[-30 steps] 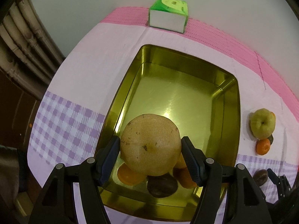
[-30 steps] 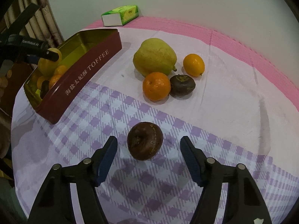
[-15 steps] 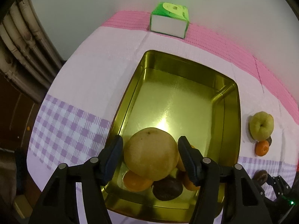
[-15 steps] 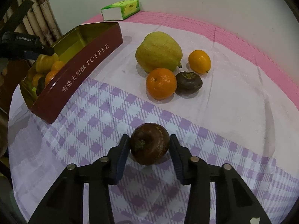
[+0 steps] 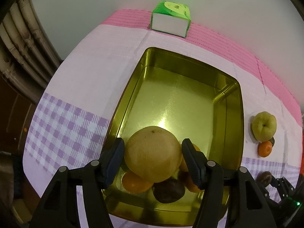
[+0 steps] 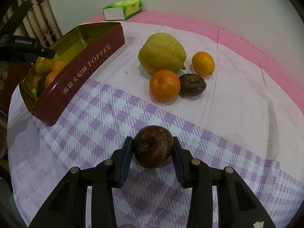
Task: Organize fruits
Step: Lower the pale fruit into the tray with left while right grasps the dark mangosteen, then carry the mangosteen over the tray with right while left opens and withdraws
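My left gripper is shut on a large yellow-brown pear, held over the near end of the gold toffee tin, above oranges and a dark fruit lying in it. My right gripper is shut on a dark brown fruit on the checked cloth. The tin with its red wall stands at the left in the right wrist view, with my left gripper over it.
A big green-yellow fruit, an orange, a dark fruit and a small yellow-orange fruit lie grouped on the cloth. A green tissue box stands by the wall. Curtain folds hang at the left.
My right gripper closed on the dark brown fruit, which was between open fingers a second ago. My left gripper lowered the pear slightly toward the fruit in the tin.
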`<action>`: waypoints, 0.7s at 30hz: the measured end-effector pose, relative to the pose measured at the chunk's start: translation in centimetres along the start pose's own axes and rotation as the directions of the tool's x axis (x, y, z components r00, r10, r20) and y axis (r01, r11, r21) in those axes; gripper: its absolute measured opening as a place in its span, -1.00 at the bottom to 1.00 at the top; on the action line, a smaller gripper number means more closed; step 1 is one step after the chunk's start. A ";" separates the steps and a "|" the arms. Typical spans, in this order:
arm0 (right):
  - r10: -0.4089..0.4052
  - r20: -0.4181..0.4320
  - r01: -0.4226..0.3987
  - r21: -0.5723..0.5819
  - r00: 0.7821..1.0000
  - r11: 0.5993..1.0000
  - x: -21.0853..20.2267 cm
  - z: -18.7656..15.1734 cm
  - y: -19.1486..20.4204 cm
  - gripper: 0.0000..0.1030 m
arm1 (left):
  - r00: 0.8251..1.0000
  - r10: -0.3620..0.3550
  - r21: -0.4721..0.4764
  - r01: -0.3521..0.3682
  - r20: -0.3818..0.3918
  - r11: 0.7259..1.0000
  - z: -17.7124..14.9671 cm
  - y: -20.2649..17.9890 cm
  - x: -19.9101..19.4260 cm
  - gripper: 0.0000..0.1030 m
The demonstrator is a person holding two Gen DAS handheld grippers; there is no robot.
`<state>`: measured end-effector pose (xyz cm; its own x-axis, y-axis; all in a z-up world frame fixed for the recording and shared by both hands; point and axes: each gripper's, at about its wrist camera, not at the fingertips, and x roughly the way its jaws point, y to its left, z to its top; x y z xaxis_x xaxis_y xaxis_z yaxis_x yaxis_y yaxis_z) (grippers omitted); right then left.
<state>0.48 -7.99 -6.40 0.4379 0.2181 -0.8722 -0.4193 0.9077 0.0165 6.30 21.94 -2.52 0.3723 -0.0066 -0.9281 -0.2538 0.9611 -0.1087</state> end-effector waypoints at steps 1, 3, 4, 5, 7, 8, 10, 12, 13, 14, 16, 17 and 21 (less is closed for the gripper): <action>0.001 0.002 -0.001 -0.001 1.000 1.000 -0.1 0.1 0.1 -0.28 | 1.000 -0.004 -0.002 0.004 -0.004 1.000 -0.1 0.0 0.0 0.30; -0.001 0.009 0.001 -0.004 1.000 1.000 -0.2 0.3 0.2 -0.28 | 1.000 -0.014 -0.002 0.014 -0.005 1.000 -0.4 0.1 0.1 0.35; 0.001 0.010 -0.001 -0.004 1.000 1.000 -0.3 0.4 0.3 -0.28 | 1.000 -0.016 0.000 0.016 -0.001 1.000 -0.5 0.2 0.1 0.35; 0.004 0.012 -0.004 -0.006 1.000 1.000 -0.3 0.6 0.4 -0.28 | 1.000 -0.019 0.003 0.019 0.005 1.000 -0.6 0.1 -0.1 0.35; 0.009 0.021 -0.008 -0.014 1.000 1.000 -0.7 1.0 0.9 -0.28 | 0.999 -0.029 0.006 0.029 0.023 1.000 -0.8 0.3 -0.5 0.35; 0.012 0.027 -0.012 -0.019 1.000 1.000 -0.8 1.2 1.2 -0.28 | 0.998 -0.041 0.009 0.041 0.038 0.999 -1.0 0.4 -0.9 0.35; 0.026 0.039 -0.025 -0.032 0.999 0.999 -1.2 1.7 1.9 -0.28 | 0.997 -0.049 0.009 0.049 0.067 0.999 -1.2 0.6 -1.7 0.35; 0.046 0.053 -0.043 -0.046 0.998 0.998 -1.7 2.4 2.8 -0.28 | 0.994 -0.051 0.012 0.050 0.096 0.999 -1.3 0.8 -2.5 0.35; 0.058 0.060 -0.055 -0.055 0.996 0.997 -1.9 2.8 3.4 -0.28 | 0.993 -0.047 0.013 0.046 0.112 0.999 -1.4 0.9 -2.9 0.35; 0.068 0.066 -0.064 -0.062 0.996 0.996 -2.1 3.1 3.8 -0.28 | 0.991 -0.038 0.014 0.036 0.130 0.999 -1.5 1.1 -3.4 0.35; 0.099 0.078 -0.092 -0.084 0.992 0.992 -2.5 3.8 5.1 -0.28 | 0.989 -0.025 0.005 0.025 0.149 1.000 -1.7 1.6 -4.0 0.35; 0.114 0.083 -0.105 -0.097 0.990 0.990 -2.7 4.2 5.7 -0.28 | 0.988 -0.017 -0.009 0.019 0.156 1.000 -1.8 2.0 -4.4 0.35; 0.165 0.101 -0.148 -0.156 0.981 0.977 -3.2 5.7 8.7 -0.28 | 0.983 0.006 -0.046 0.002 0.185 0.999 -2.6 3.7 -5.7 0.36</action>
<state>-0.01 1.23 -0.62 0.4406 0.3999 -0.8037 -0.5981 0.7984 0.0694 0.86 24.83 1.45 0.5293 0.0505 -0.8469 -0.2942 0.9472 -0.1274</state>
